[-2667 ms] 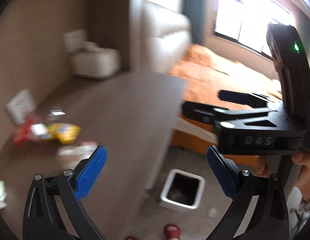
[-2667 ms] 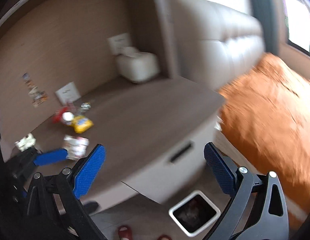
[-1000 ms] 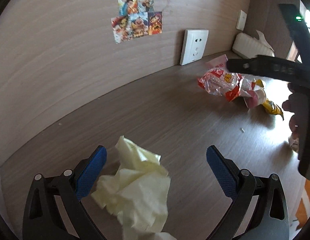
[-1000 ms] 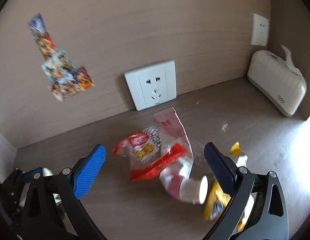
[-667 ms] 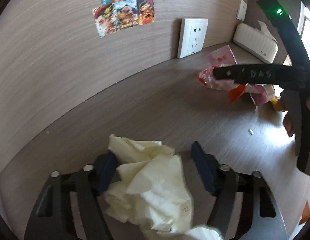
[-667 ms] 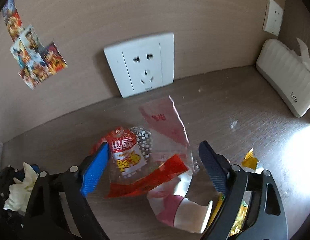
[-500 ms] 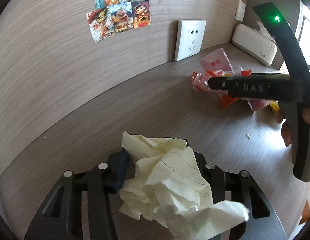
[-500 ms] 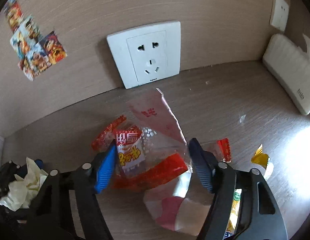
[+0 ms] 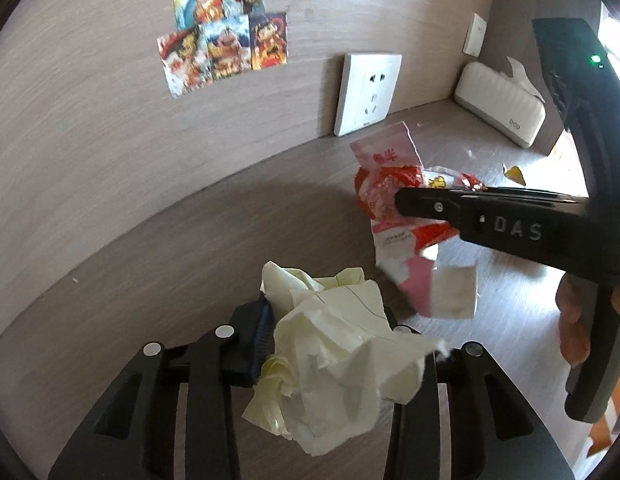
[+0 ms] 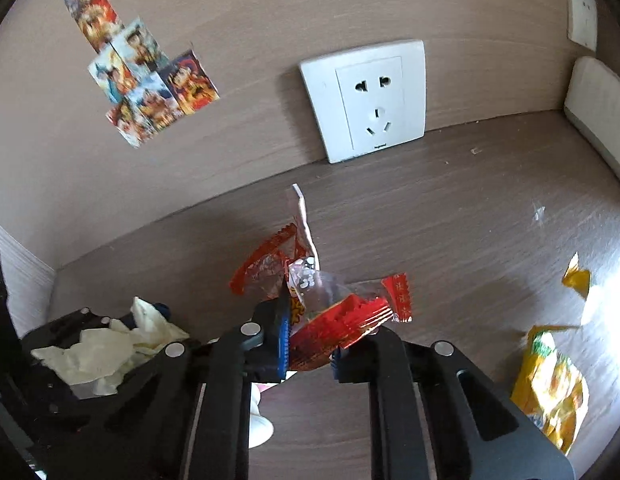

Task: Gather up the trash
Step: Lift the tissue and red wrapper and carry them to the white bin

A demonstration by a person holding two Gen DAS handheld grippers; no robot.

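Gripping is the step in hand: two pieces of trash have been taken up at once, one by each tool. The left gripper [image 9: 330, 344] is clenched on a crumpled pale-yellow tissue [image 9: 334, 356], which bulges out between and over the fingers [image 9: 262, 332] and hides the right-hand pad. The right gripper [image 10: 310, 344] is closed on a bundle of red and clear snack wrappers [image 10: 330, 300]; a torn white-and-pink wrapper hangs below it, seen in the left view as lifted off the desk [image 9: 190, 240].

All places are given from the wall socket [image 10: 366, 100]. The wrapper bundle is held in front of the socket, slightly to its left. The tissue is held further to the left of it and nearer the camera. A yellow snack packet [image 10: 550, 392] is left lying on the desk well to the right of the socket, with a small yellow scrap [image 10: 576, 276] just beyond it. A white tissue box [image 9: 502, 104] stands against the wall far to the right of the socket, and a cluster of cartoon stickers [image 10: 146, 80] is fixed to the wall to its left.

No bin is shown in these views. The next move is judged to call for both loads being carried clear of the desk with the grips kept firm, since the dangling wrapper could slip free. The yellow packet and scrap would then need to be collected.
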